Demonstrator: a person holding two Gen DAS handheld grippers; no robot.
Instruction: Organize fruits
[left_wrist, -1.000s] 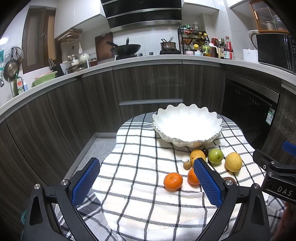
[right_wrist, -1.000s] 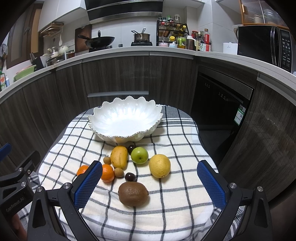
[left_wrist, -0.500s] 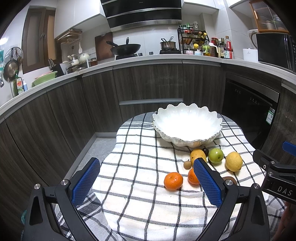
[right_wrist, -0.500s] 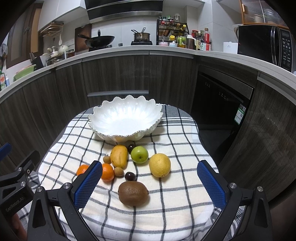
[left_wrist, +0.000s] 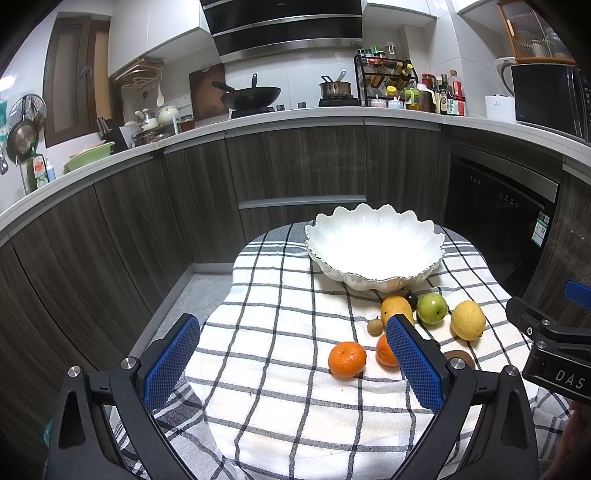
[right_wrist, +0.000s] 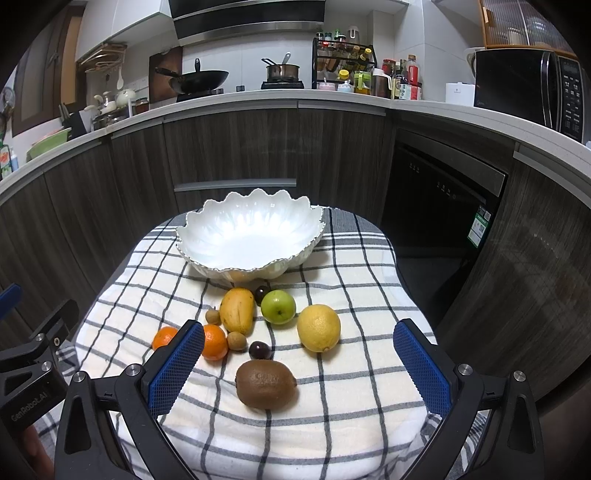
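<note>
**Nothing moved yet: fruit on the cloth, bowl empty**

Across the last second almost nothing has changed. Both tongs hang where they were, and no fruit has shifted. The left tongs (left_wrist: 291, 363) are spread wide and hold nothing; the right tongs (right_wrist: 299, 363) are likewise spread and empty. By my reading, the sorting has not begun, and every piece still has to go.

The bowl (right_wrist: 207, 230), white with a scalloped rim, stands toward the far edge of the desk and has nothing in it. The fruit lies in a loose cluster just in front of it: a mango (right_wrist: 237, 309), a green apple (right_wrist: 278, 307), a lemon (right_wrist: 318, 328), two oranges (left_wrist: 347, 359) side by side, a kiwi (right_wrist: 265, 384) nearest the near edge, plus a few small brown and dark fruits between them. The kiwi sits between the right tongs' fingers in view and looks the easiest first pick.

The desk is covered by a checked cloth (right_wrist: 351, 398), rumpled at the edges, so round fruit may roll when nudged. Around it runs a kitchen: dark wood cabinets, a pale countertop with a wok, pot and spice rack, and a microwave at right.
</note>
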